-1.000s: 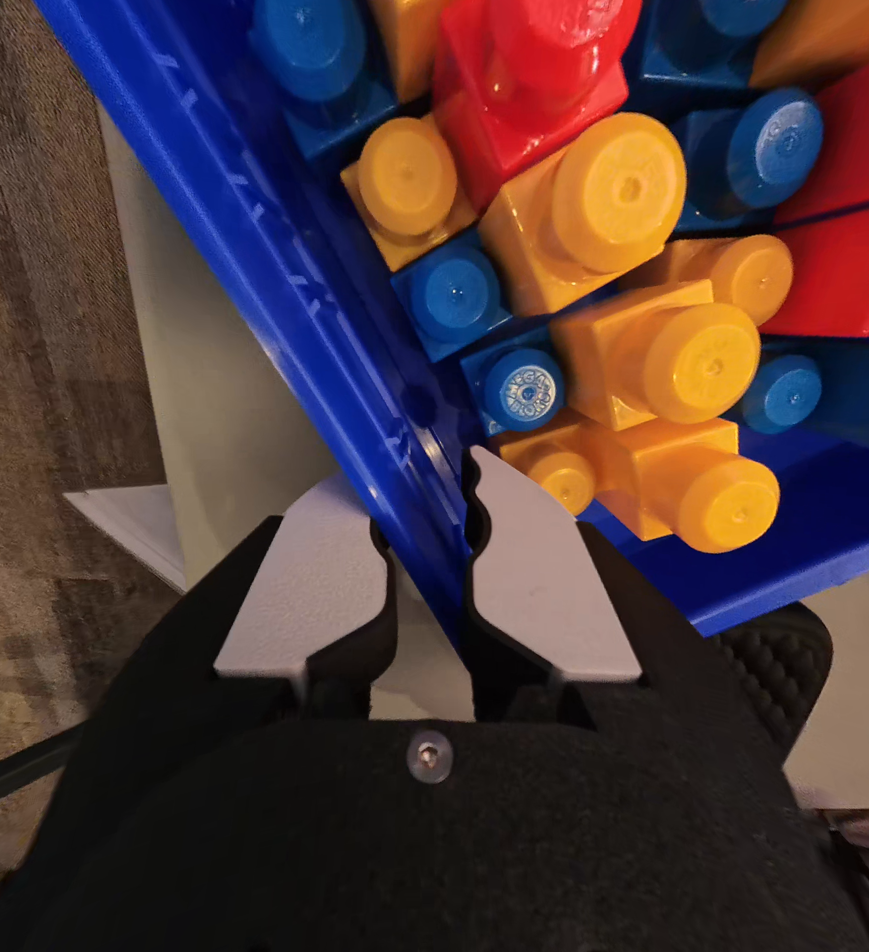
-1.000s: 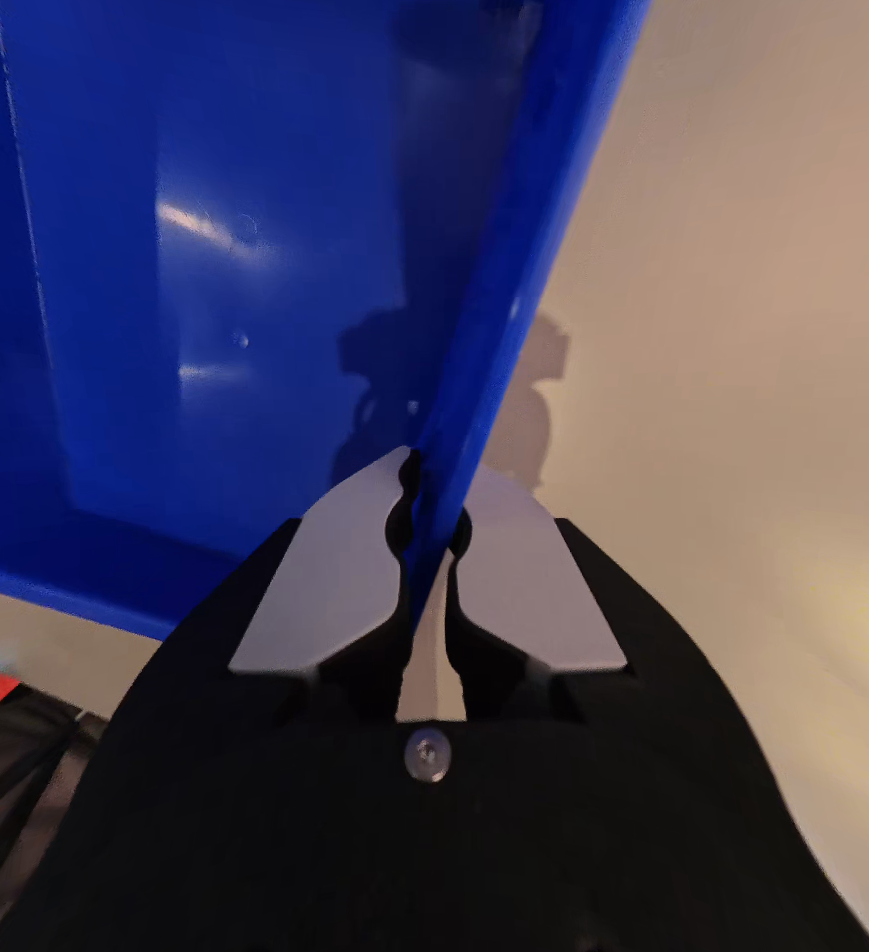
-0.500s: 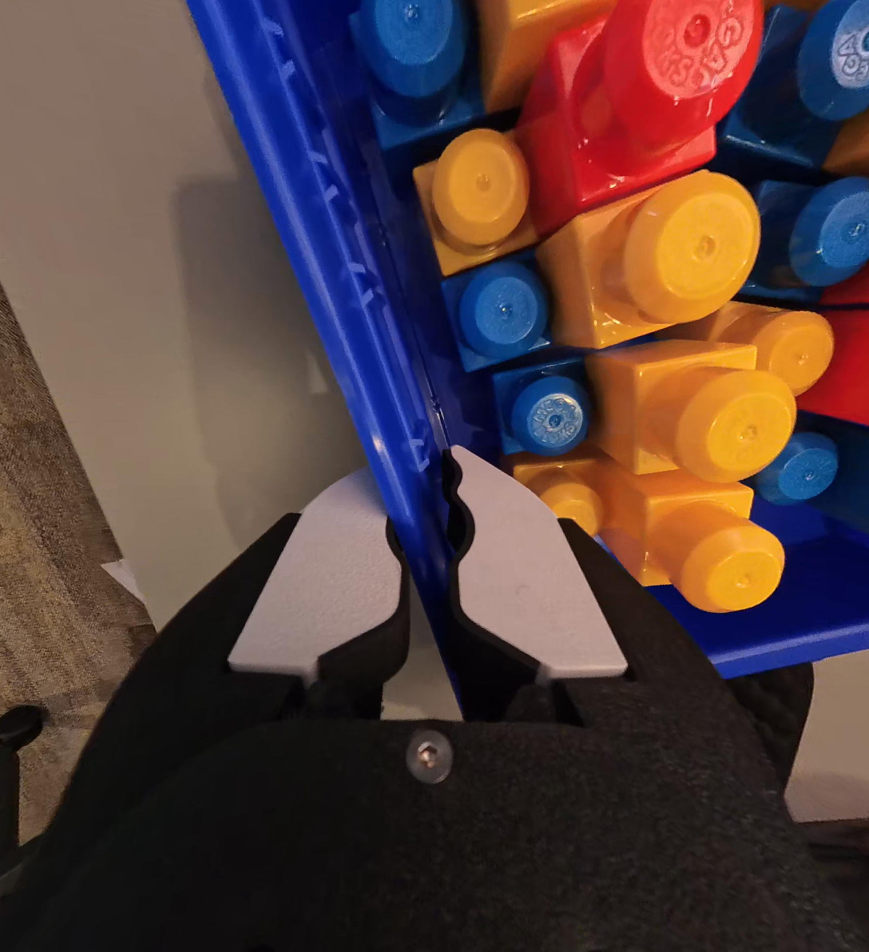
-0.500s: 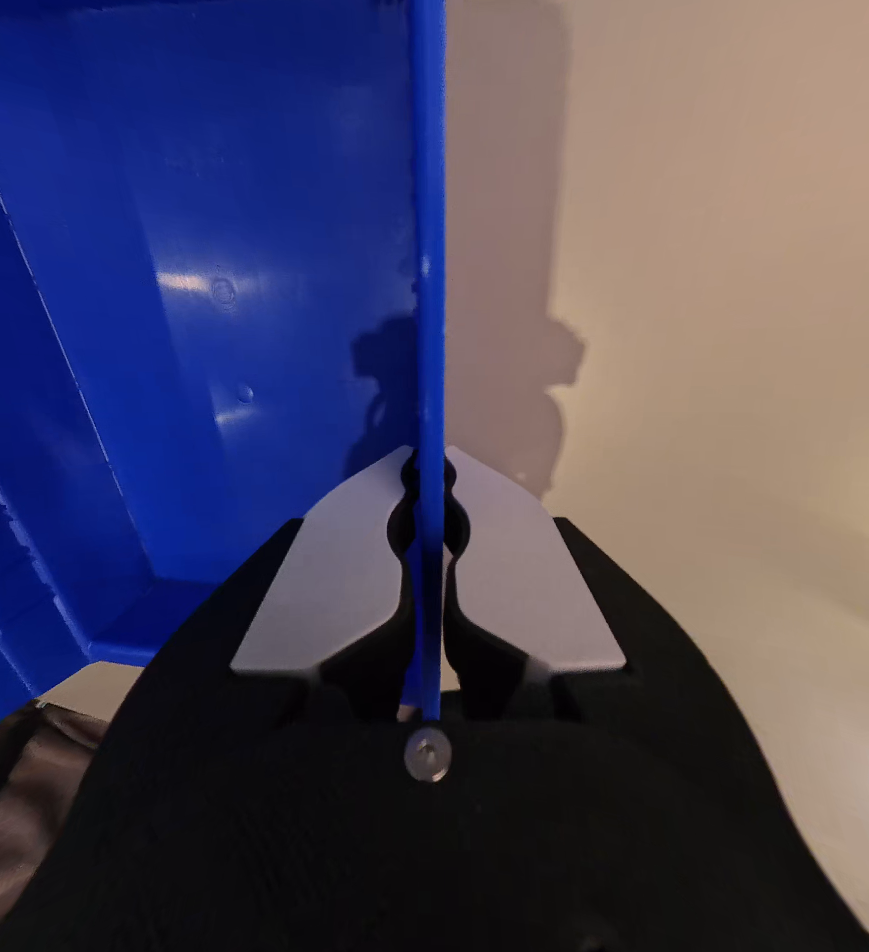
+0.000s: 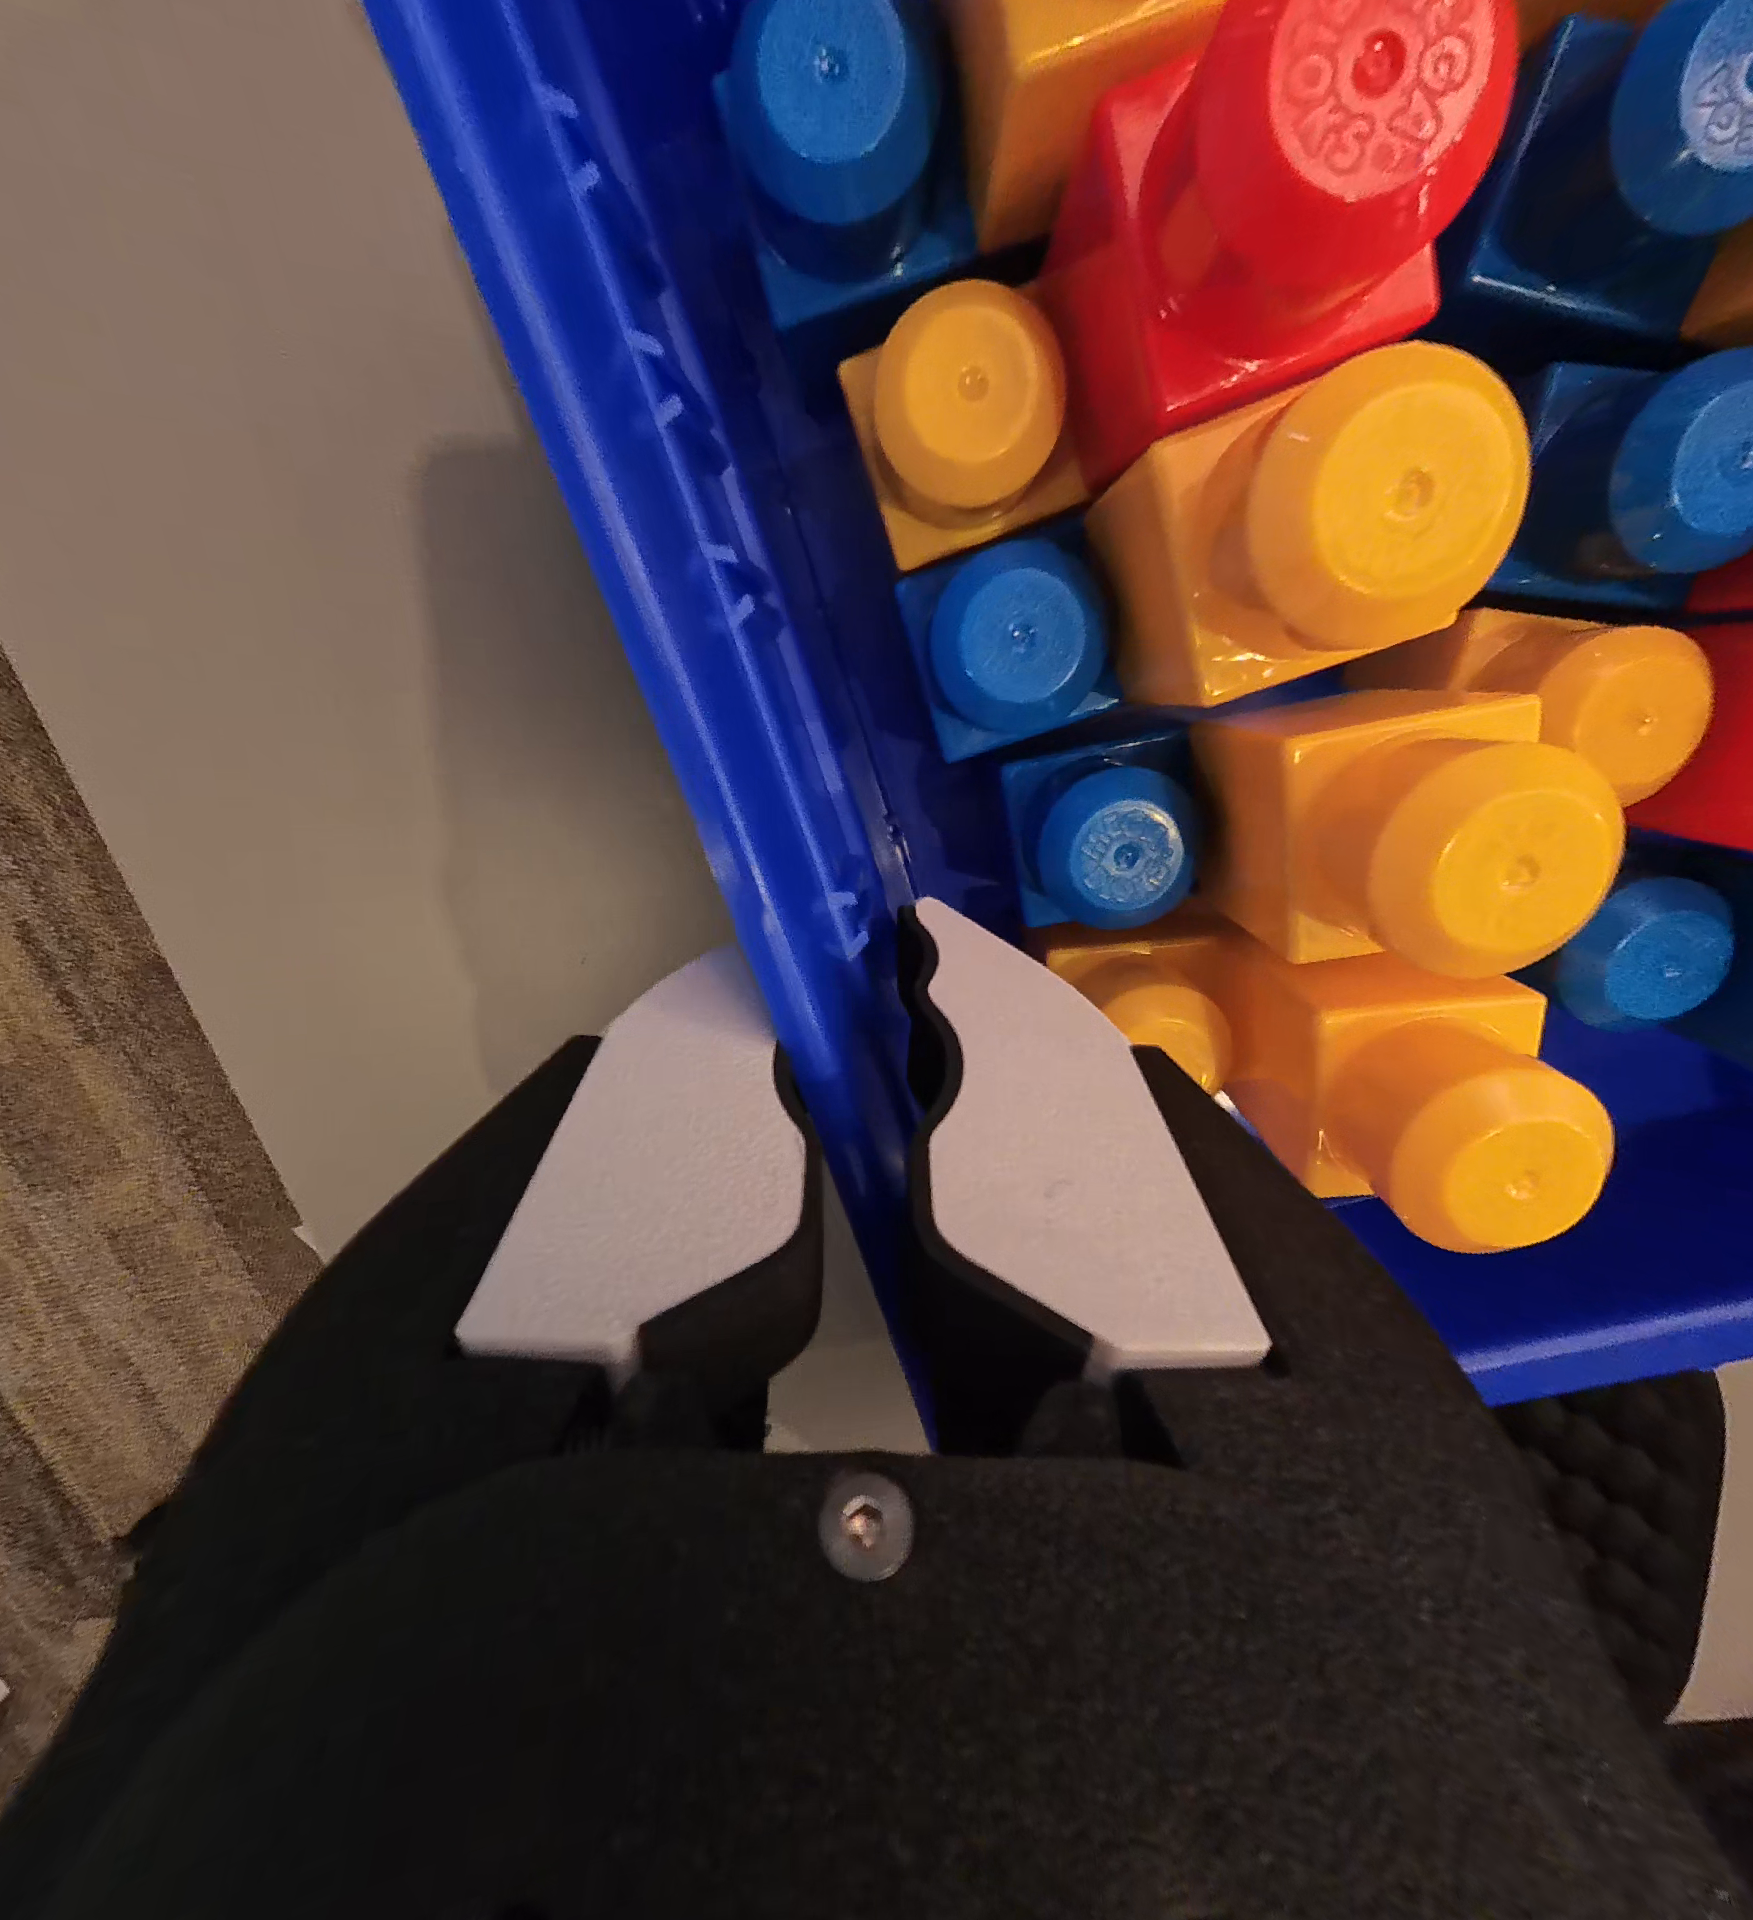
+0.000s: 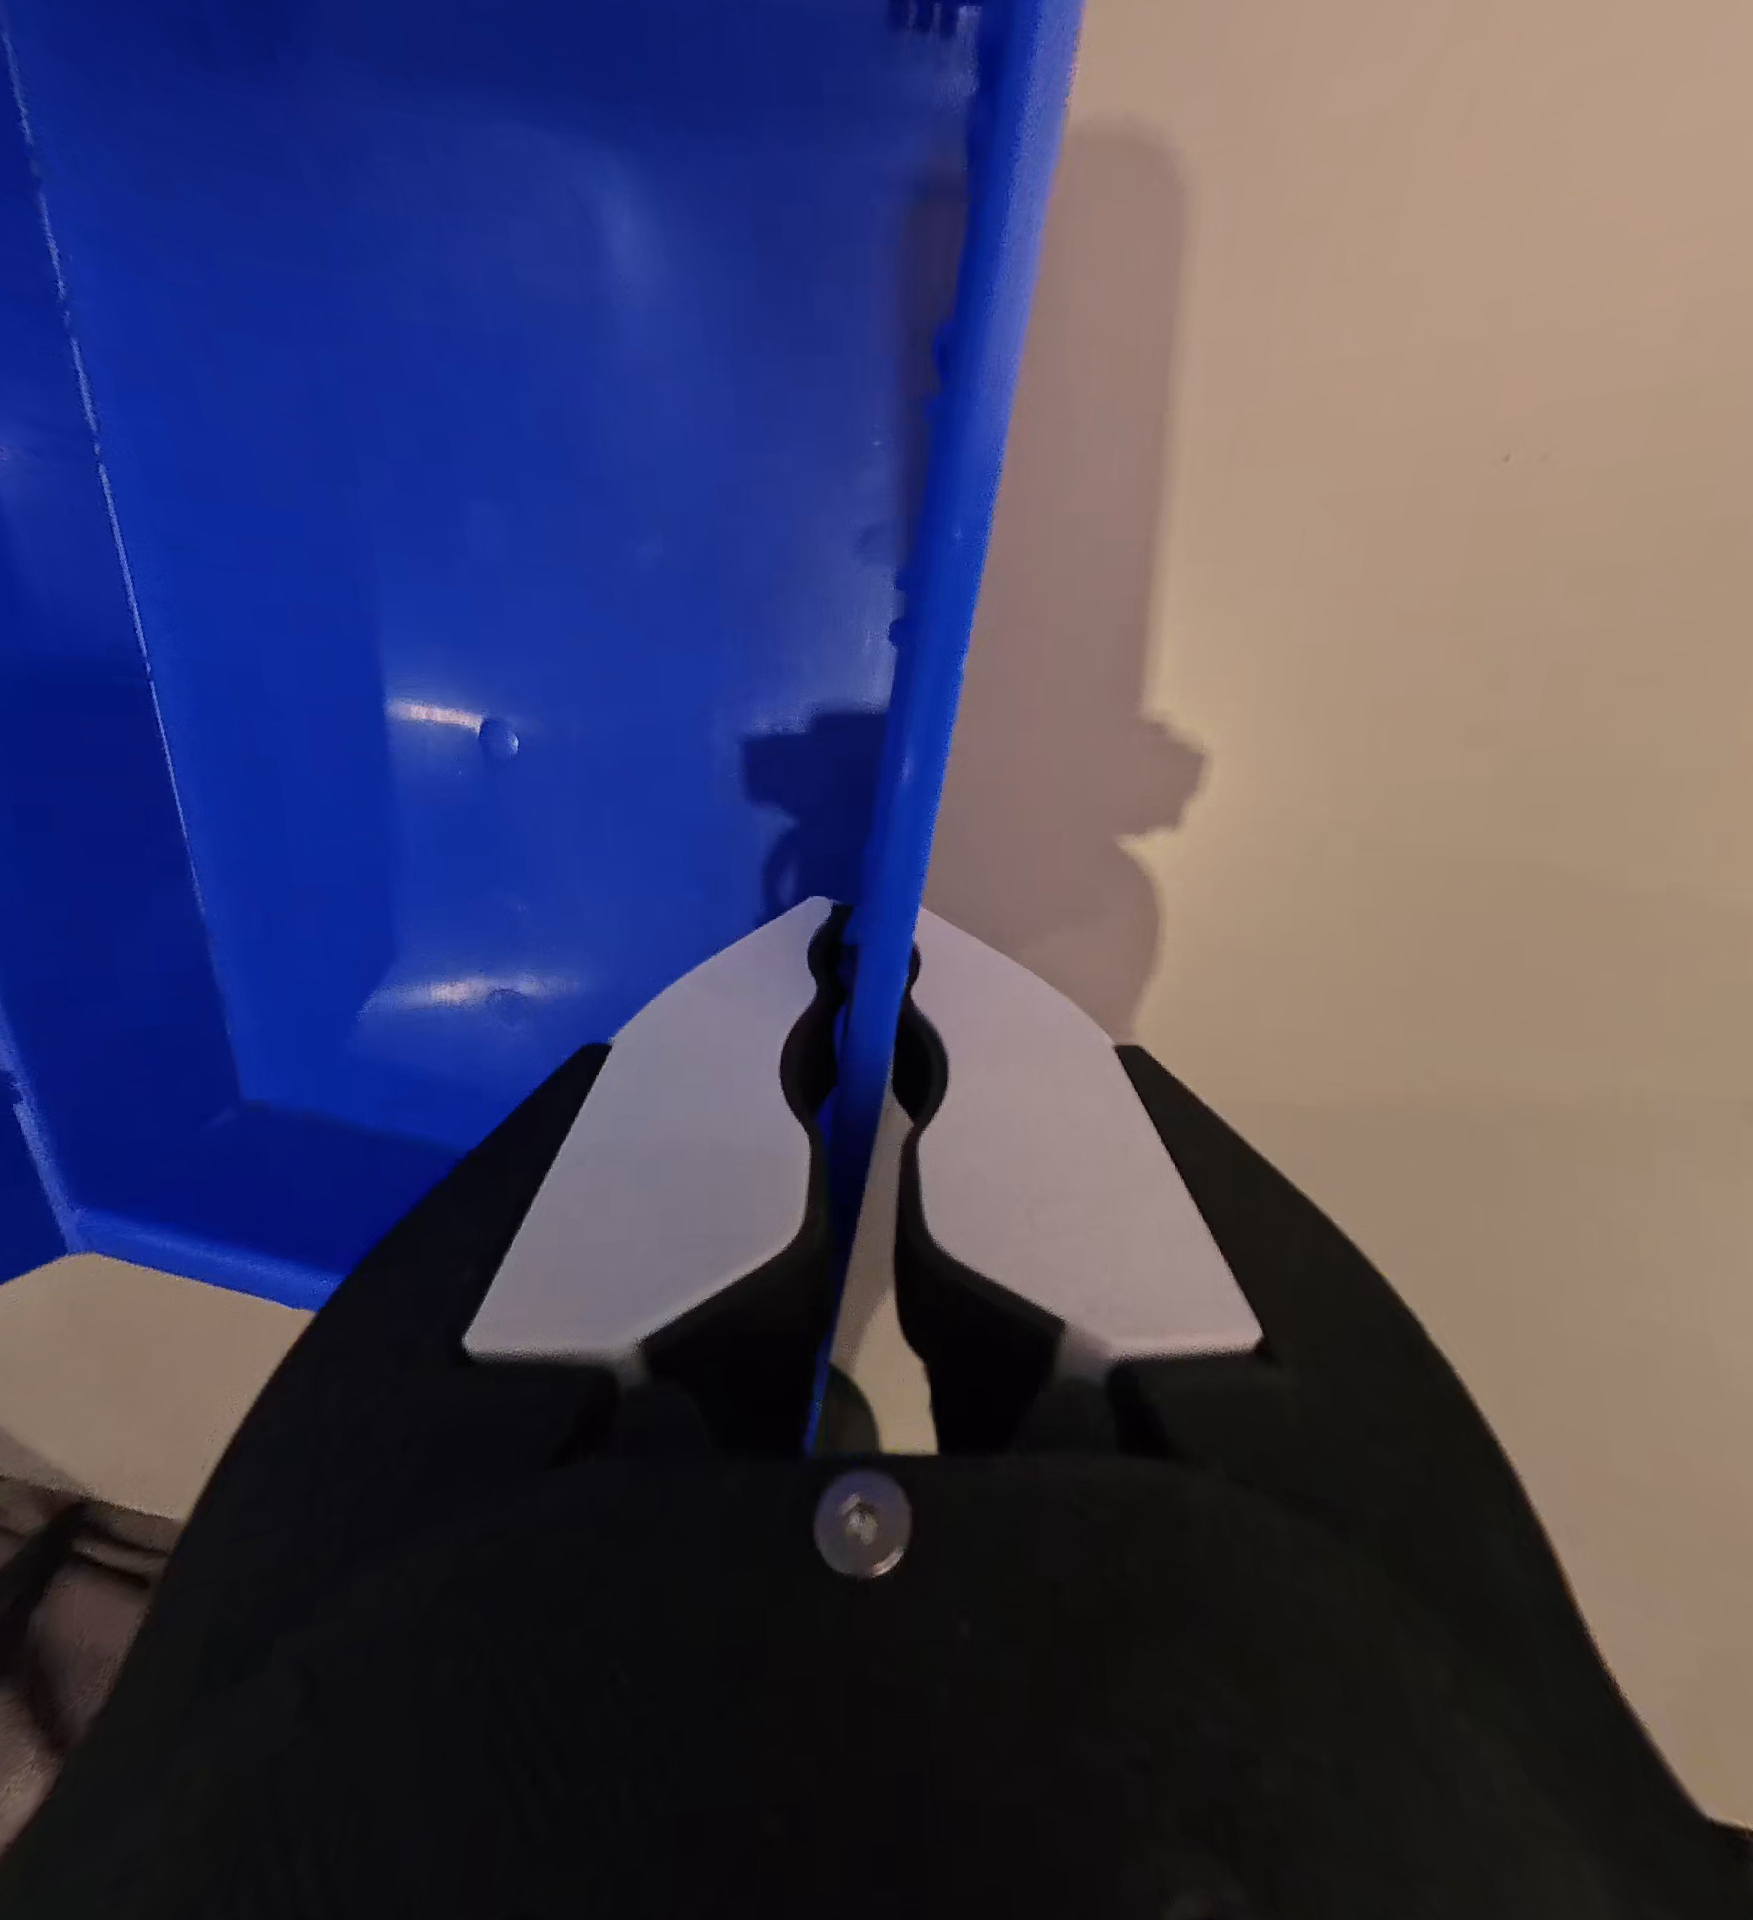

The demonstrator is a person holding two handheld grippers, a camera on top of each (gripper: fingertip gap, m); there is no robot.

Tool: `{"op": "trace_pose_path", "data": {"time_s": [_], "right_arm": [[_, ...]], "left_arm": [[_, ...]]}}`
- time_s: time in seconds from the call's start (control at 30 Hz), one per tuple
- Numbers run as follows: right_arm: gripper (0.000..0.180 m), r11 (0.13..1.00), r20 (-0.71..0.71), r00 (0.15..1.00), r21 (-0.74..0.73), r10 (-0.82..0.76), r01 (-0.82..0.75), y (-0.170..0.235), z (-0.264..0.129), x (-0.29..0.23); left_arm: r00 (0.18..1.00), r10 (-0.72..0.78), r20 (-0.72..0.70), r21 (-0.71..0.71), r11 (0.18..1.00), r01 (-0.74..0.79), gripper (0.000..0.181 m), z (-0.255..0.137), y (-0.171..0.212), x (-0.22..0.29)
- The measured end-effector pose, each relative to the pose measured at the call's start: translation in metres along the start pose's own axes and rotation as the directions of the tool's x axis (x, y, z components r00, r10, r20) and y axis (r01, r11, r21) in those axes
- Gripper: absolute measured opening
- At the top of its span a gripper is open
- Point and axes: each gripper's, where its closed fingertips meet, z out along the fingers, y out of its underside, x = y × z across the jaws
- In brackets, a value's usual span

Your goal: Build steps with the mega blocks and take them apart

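A blue plastic bin [image 5: 643,312] holds several mega blocks: a red one [image 5: 1267,208], yellow ones [image 5: 1350,499] and blue ones [image 5: 1017,634], lying on their sides with the studs towards me. My left gripper [image 5: 830,935] is shut on the bin's left wall, one finger outside and one finger [image 5: 1038,1091] inside, next to a yellow block. In the right wrist view the bin's inside [image 6: 436,520] shows bare blue plastic. My right gripper [image 6: 874,914] is shut on the bin's thin right wall [image 6: 965,468], with both pads pressed on it.
A pale table top [image 5: 280,571] lies to the left of the bin, with patterned carpet [image 5: 41,987] beyond its edge. To the right of the bin is more pale surface [image 6: 1474,623], carrying my gripper's shadow. Dark cloth and cords [image 6: 10,1621] lie at the lower left. There is about 75 centimetres between the tips of the two grippers.
My left gripper's fingers straddled the bin's wall a second ago and have closed on it. The bin has swung in both views. My right gripper has kept its hold on the wall.
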Motion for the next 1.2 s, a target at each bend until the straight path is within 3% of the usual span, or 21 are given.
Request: {"op": "trace_pose_path", "data": {"time_s": [0.3,0.67,0.87,1.0,1.1,1.2], "right_arm": [[0.008,0.998,0.017,0.998,0.010,-0.059,0.059,0.004,-0.008,0.043],[0.009,0.995,0.008,0.997,0.060,-0.075,0.075,0.012,-0.011,0.056],[0.015,0.955,-0.121,0.990,0.279,-0.067,0.099,-0.015,-0.057,0.058],[0.017,0.811,-0.310,0.948,0.536,-0.070,0.235,-0.042,-0.126,0.047],[0.020,0.587,-0.356,0.931,0.737,-0.087,0.336,-0.058,-0.182,0.012],[0.030,0.363,-0.368,0.920,0.846,-0.135,0.391,-0.061,-0.220,-0.027]], "left_arm": [[1.000,-0.011,-0.025,0.026,1.000,0.012,0.009,0.001,-0.004,0.002],[1.000,0.022,-0.022,0.064,0.998,-0.020,0.010,0.005,-0.013,0.002],[1.000,0.017,0.001,0.218,0.976,-0.017,0.021,-0.018,-0.027,-0.003],[0.996,0.068,0.059,0.448,0.890,-0.088,0.023,-0.077,-0.039,-0.001],[0.983,0.184,-0.010,0.652,0.746,-0.133,0.023,-0.129,-0.047,0.030],[0.954,0.299,-0.034,0.801,0.579,-0.154,0.026,-0.175,-0.047,0.057]]}}
